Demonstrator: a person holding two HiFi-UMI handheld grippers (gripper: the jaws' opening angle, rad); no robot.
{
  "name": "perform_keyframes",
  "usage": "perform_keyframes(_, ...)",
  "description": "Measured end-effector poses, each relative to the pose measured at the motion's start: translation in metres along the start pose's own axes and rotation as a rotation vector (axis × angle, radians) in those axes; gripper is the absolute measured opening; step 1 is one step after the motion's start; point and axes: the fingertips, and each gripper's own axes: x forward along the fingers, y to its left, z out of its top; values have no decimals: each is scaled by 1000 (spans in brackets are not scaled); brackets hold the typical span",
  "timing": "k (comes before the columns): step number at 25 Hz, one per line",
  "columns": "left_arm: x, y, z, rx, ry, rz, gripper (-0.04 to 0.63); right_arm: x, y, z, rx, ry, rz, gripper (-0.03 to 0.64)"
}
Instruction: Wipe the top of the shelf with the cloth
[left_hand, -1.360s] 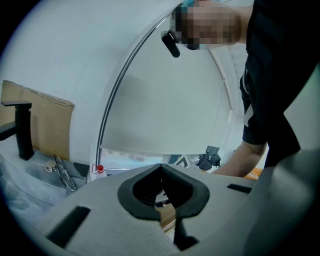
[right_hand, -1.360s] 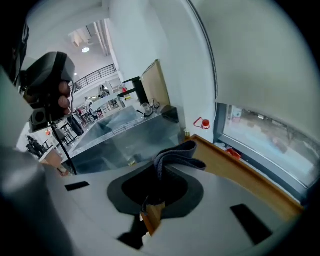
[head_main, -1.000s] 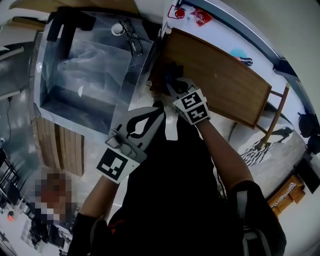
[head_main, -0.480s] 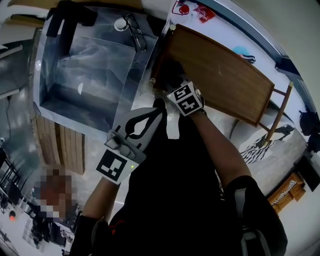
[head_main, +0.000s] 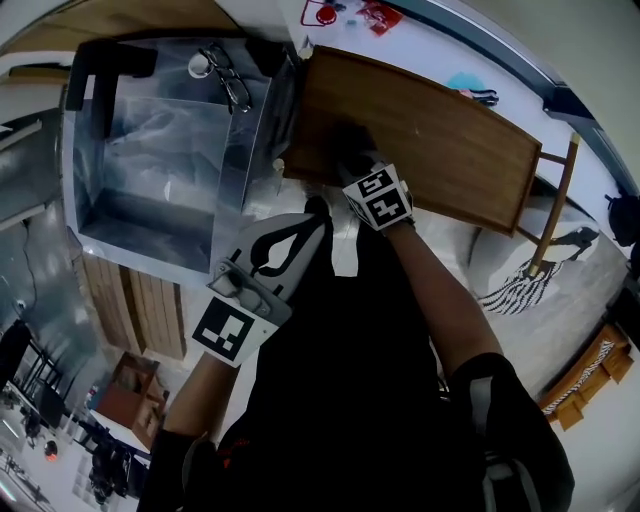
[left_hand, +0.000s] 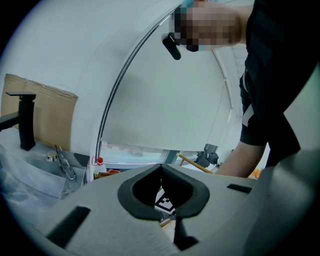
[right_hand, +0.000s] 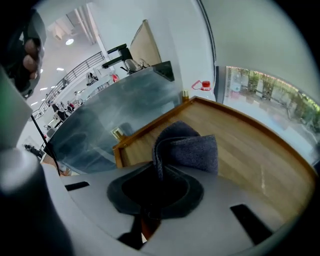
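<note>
Your right gripper (right_hand: 158, 166) pinches the dark grey cloth (right_hand: 190, 147), which bunches just ahead of its jaws on the wooden shelf top (right_hand: 250, 165). The shelf's corner lies just to its left. Your left gripper (left_hand: 161, 169) has its 2 jaws pressed together, empty.

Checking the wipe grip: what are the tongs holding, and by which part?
Right tongs pinch the grey cloth by a bunched fold; left tongs hold nothing.

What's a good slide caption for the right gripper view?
Right tool shut on a folded grey cloth, held over the wooden shelf top.
</note>
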Motion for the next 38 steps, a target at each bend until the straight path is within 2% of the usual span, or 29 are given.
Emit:
perform_keyframes(11,58,-50,7,69,62,-119,20,-55,-64,-58,140,-26,-97,31)
perform_keyframes(25,128,-111,12,135,114,-246,20,-123,-133,-130,264,-42,-214,31)
perform_keyframes(38,174,-164,13,186,150,-337,20,-187,-190,-197,393,-59,-331,31)
